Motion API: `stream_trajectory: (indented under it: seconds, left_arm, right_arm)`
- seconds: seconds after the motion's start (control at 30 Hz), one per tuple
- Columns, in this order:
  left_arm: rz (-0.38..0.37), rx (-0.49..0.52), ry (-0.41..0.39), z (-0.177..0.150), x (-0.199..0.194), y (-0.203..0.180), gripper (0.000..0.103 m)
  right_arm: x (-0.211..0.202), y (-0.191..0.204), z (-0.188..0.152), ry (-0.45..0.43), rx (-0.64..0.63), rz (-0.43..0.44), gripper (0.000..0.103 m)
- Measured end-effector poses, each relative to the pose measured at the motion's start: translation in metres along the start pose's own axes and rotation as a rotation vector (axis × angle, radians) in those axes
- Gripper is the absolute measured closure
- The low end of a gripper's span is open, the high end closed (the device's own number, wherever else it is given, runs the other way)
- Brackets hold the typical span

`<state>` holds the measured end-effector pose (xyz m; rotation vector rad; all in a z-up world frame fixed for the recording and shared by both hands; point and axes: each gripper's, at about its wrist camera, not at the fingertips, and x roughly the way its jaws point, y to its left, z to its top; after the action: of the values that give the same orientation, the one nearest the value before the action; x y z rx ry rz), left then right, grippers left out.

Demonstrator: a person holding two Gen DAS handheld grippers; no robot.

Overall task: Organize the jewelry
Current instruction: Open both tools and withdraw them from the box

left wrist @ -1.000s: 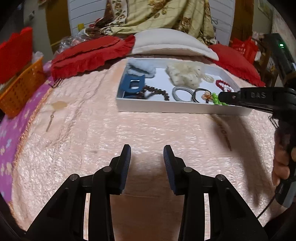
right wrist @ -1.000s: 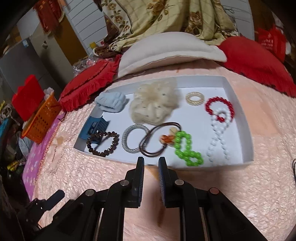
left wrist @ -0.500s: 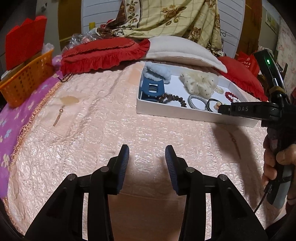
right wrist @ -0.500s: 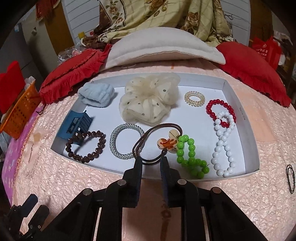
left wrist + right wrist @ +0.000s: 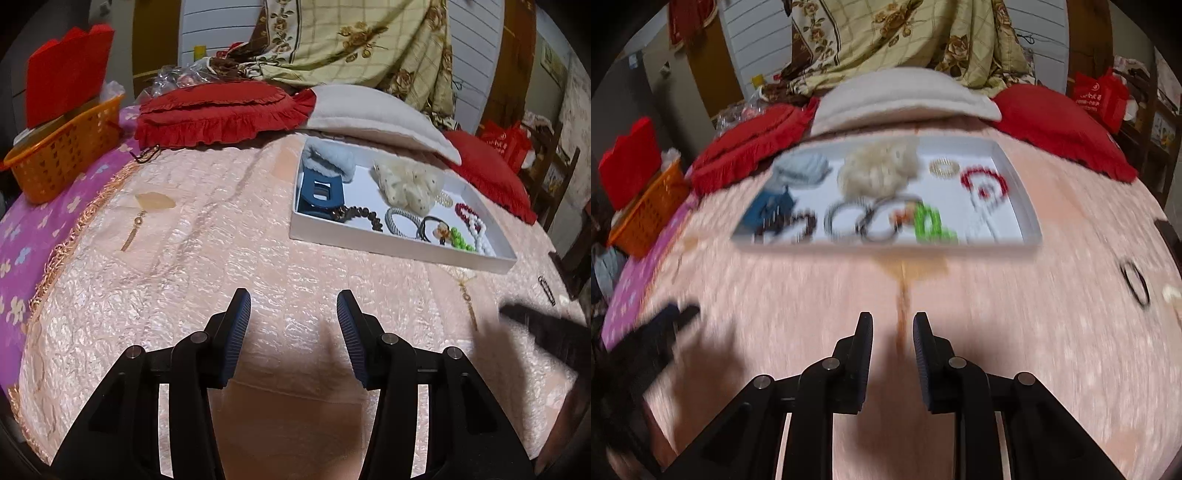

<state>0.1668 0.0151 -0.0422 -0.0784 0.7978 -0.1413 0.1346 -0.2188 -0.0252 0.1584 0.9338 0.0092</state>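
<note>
- Right gripper (image 5: 893, 326) has pulled back from the white tray (image 5: 388, 242), jaws now parted, empty
- Left gripper (image 5: 293, 314) spread wide, empty
- Tray on the pink bedspread (image 5: 184, 258) holds bead bracelets, scrunchies, blue claw clip (image 5: 319, 192)

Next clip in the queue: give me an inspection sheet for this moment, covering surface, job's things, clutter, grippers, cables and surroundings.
Surface: pink quilted bedspread, with a yellowish stain.
Job's things: white tray holds blue claw clip, light blue scrunchie, cream scrunchie, brown bead bracelet, grey hair tie, green beads, red beads, white beads.
Clutter: black hair tie on the spread, outside the tray.
Grippers: left gripper open, empty; right gripper open, empty, over the spread short of the tray.
Cables: nothing seen.
Surroundings: orange basket, red ruffled cushion, white pillow, floral blanket.
</note>
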Motion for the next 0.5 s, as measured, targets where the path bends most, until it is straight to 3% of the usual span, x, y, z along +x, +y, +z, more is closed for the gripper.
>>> stream_trajectory:
  seconds: [0.17, 0.5]
  left_arm:
    - [-0.002, -0.023, -0.02, 0.001, -0.008, 0.007, 0.054]
    - [0.003, -0.04, -0.03, 0.004, -0.012, 0.014, 0.05]
  right_arm:
    - [-0.007, 0.003, -0.031, 0.022, 0.017, -0.02, 0.082]
    - [-0.011, 0.01, -0.038, 0.016, 0.012, -0.059, 0.076]
